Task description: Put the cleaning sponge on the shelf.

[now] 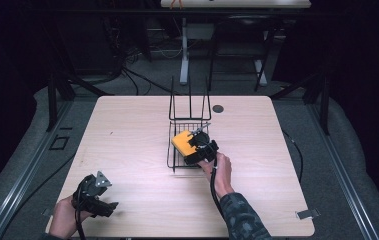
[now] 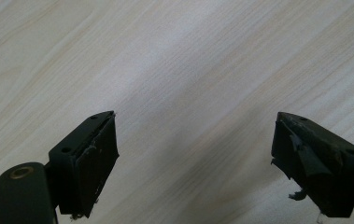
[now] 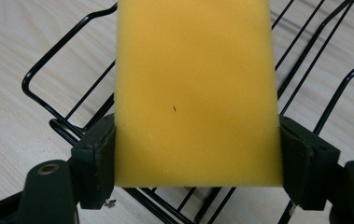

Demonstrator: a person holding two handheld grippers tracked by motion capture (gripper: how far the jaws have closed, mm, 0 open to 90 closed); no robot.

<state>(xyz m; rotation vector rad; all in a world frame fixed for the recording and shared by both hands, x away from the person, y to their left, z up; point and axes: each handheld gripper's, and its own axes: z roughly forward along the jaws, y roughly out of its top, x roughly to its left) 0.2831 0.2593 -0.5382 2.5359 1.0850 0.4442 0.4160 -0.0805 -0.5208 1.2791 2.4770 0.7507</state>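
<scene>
A yellow sponge [image 1: 182, 141] is held over a black wire rack [image 1: 181, 160] in the middle of the table. My right gripper [image 1: 197, 145] is shut on the sponge [image 3: 195, 93], its two pads pressing the sponge's sides above the rack's wires [image 3: 58, 79]. Down at the table's near left corner, my left gripper [image 1: 108, 196] is held in a hand. In its own view the left gripper [image 2: 195, 161] is open, with bare wood between its jaws.
The light wooden table [image 1: 127, 145] has a dark round hole [image 1: 218, 108] near its far edge. The rack's tall back wires [image 1: 189, 100] rise behind the sponge. A small metal clip [image 1: 308, 214] lies at the near right corner. Dark floor and frame legs surround the table.
</scene>
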